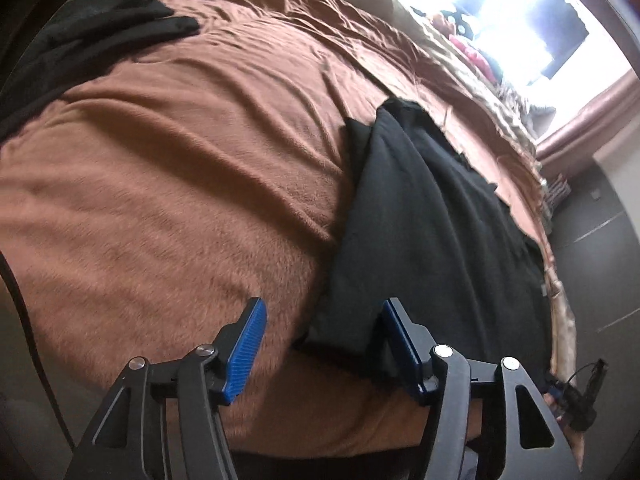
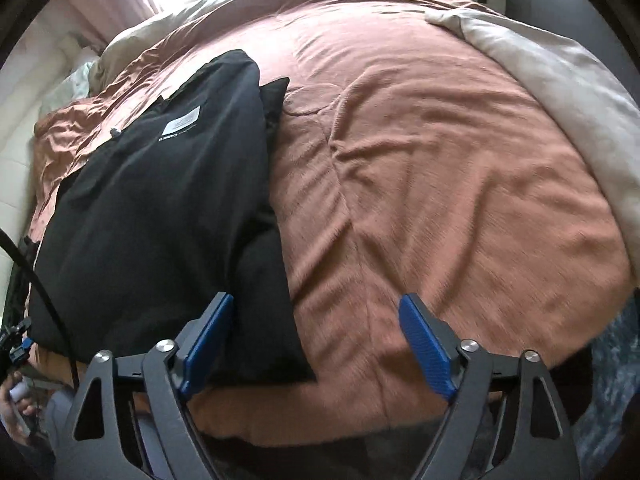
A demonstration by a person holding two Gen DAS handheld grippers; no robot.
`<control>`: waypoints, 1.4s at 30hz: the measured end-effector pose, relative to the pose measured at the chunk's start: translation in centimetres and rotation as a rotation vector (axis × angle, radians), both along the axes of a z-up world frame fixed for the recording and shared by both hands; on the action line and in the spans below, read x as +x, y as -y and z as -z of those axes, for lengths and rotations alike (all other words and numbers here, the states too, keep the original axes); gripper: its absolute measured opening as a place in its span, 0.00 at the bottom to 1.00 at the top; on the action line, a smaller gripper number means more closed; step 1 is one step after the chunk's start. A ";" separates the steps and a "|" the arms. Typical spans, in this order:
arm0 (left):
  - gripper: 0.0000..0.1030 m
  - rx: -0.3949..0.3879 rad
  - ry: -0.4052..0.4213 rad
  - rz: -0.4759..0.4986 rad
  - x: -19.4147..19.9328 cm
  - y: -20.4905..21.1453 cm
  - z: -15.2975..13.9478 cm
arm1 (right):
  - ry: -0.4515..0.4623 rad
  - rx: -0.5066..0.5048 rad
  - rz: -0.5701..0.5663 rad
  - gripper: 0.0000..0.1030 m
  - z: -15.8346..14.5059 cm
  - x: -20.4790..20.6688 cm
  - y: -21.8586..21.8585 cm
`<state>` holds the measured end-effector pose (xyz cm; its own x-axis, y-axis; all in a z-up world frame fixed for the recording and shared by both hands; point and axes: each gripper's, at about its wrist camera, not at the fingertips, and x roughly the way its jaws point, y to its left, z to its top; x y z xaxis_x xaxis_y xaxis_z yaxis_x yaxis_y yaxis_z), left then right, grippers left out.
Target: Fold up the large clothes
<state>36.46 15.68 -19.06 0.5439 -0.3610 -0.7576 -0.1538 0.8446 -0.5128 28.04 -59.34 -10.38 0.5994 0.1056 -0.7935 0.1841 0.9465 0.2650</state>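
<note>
A folded black garment point(image 1: 432, 216) is laid on the brown blanket point(image 1: 180, 184) of a bed. The left gripper point(image 1: 322, 336) is held above its near corner, jaws apart, nothing pressed between the blue pads; the cloth edge is seen in the gap. The right gripper point(image 2: 316, 332) is spread wide over the garment's point(image 2: 160, 200) near right corner and bare blanket point(image 2: 440, 184), nothing clamped. No containers are seen. A white label point(image 2: 182, 123) is shown only in the right view; a second dark garment point(image 1: 80, 40) at far left only in the left view
</note>
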 end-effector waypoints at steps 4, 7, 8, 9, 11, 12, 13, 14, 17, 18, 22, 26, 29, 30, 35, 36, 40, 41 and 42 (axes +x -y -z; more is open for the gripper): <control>0.60 -0.102 0.014 -0.018 -1.0 -1.0 0.0 | 0.048 0.011 0.004 0.74 -1.7 -2.5 -0.5; 0.60 -0.180 0.018 -0.024 -1.3 -1.4 0.2 | 0.091 0.032 -0.014 0.74 -3.2 -4.2 -0.9; 0.60 -0.205 0.014 -0.028 -1.3 -1.6 0.3 | 0.102 0.032 -0.021 0.74 -3.7 -4.7 -1.1; 0.60 -0.225 0.012 -0.030 -1.3 -1.6 0.4 | 0.114 0.028 -0.029 0.74 -4.3 -5.2 -1.3; 0.60 -0.281 0.000 -0.028 -1.3 -1.5 1.0 | 0.137 0.022 -0.054 0.74 -5.5 -6.1 -2.0; 0.60 -0.290 -0.007 -0.028 -1.3 -1.4 1.2 | 0.147 0.022 -0.070 0.74 -6.1 -6.5 -2.5; 0.60 -0.312 -0.017 -0.028 -1.2 -1.3 1.6 | 0.157 0.023 -0.088 0.74 -6.8 -6.9 -3.0; 0.60 -0.344 -0.026 -0.029 -1.1 -1.1 2.0 | 0.167 0.021 -0.107 0.74 -7.4 -7.2 -3.8; 0.60 -0.394 -0.033 -0.048 -0.5 -0.9 2.5 | 0.184 0.015 -0.155 0.74 -8.9 -7.6 -5.7; 0.59 -0.393 -0.034 -0.050 -0.3 -0.9 2.5 | 0.189 0.014 -0.174 0.74 -9.3 -7.7 -6.5; 0.46 -0.387 -0.041 -0.069 0.4 -0.8 2.6 | 0.198 0.013 -0.255 0.74 -10.5 -7.5 -10.2; 0.33 -0.385 -0.032 -0.072 0.5 -0.9 2.5 | 0.177 0.016 -0.326 0.74 -9.9 -6.8 -13.8; 0.27 -0.396 -0.018 -0.073 -0.1 -1.2 2.7 | 0.136 -0.023 -0.362 0.62 -8.5 -5.8 -16.6; 0.26 -0.401 -0.014 -0.073 -0.2 -1.3 2.7 | 0.121 -0.028 -0.382 0.62 -8.1 -5.4 -17.5; 0.24 -0.413 -0.001 -0.076 -1.0 -1.6 2.8 | 0.050 -0.058 -0.434 0.62 -5.6 -2.9 -21.1; 0.24 -0.416 0.002 -0.077 -1.1 -1.7 2.8 | 0.039 -0.058 -0.437 0.62 -5.3 -2.3 -21.5; 0.23 -0.427 0.008 -0.080 -1.6 -2.0 2.9 | -0.002 -0.068 -0.448 0.62 -4.1 0.8 -23.4; 0.23 -0.430 0.010 -0.082 -1.8 -2.1 3.0 | -0.013 -0.073 -0.452 0.62 -3.7 1.5 -23.7; 0.23 -0.432 0.012 -0.083 -2.0 -2.2 3.0 | -0.024 -0.081 -0.454 0.62 -3.5 2.1 -24.0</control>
